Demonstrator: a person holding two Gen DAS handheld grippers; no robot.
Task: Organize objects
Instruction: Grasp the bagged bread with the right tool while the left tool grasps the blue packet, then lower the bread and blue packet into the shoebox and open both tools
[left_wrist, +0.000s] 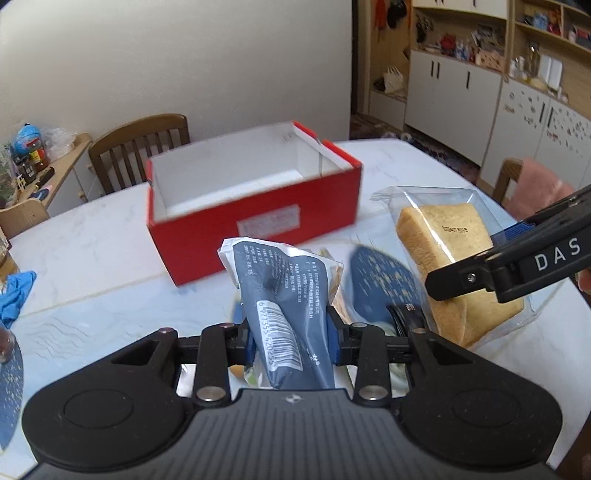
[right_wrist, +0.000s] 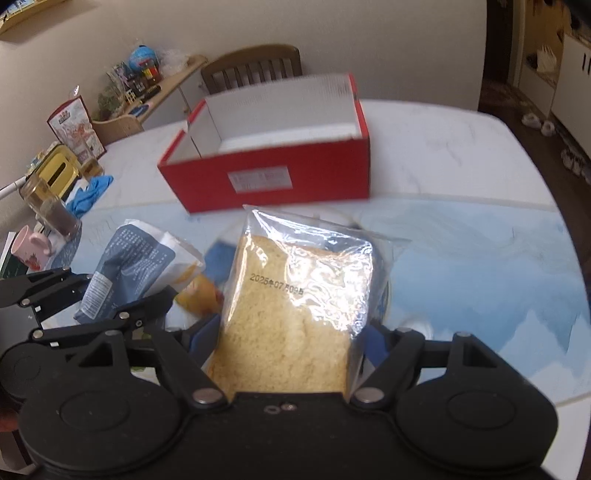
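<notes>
Left hand-held gripper (left_wrist: 291, 345) is clenched on a dark blue printed packet (left_wrist: 284, 295), its 2 blue pads pinching the wrapper near the barcode so that the crumpled top end stands up ahead of the jaws. Just to its right, the right hand-held gripper (right_wrist: 286, 350) is grasping a clear bag of sliced bread (right_wrist: 295, 302), the jaws spread wide around the loaf's sides, with the printed date facing up between them. Both packages appear to be lifted off the counter (right_wrist: 461, 251), judging by how they hang in the jaws with the blue patterned mat showing beneath, though the exact clearance cannot be told. Ahead of both hand-held grippers stands an open red box (left_wrist: 255, 221) with a white interior, and as far as either view reaches into it, nothing lies inside; its near floor is hidden by the front wall. So the sorting looks to be at an early stage: 2 items are secured and carried, none is yet stowed. What seems left is to bring each package forward over the box rim and set it down inside. Between the 2 packages and lower, an orange-yellow wrapper (right_wrist: 197, 293) shows on the counter, probably another item still waiting. Far to the left of the grippers sit a blue cloth (right_wrist: 90, 194), a glass jar (right_wrist: 51, 212) and a pink mug (right_wrist: 31, 249), untouched.
</notes>
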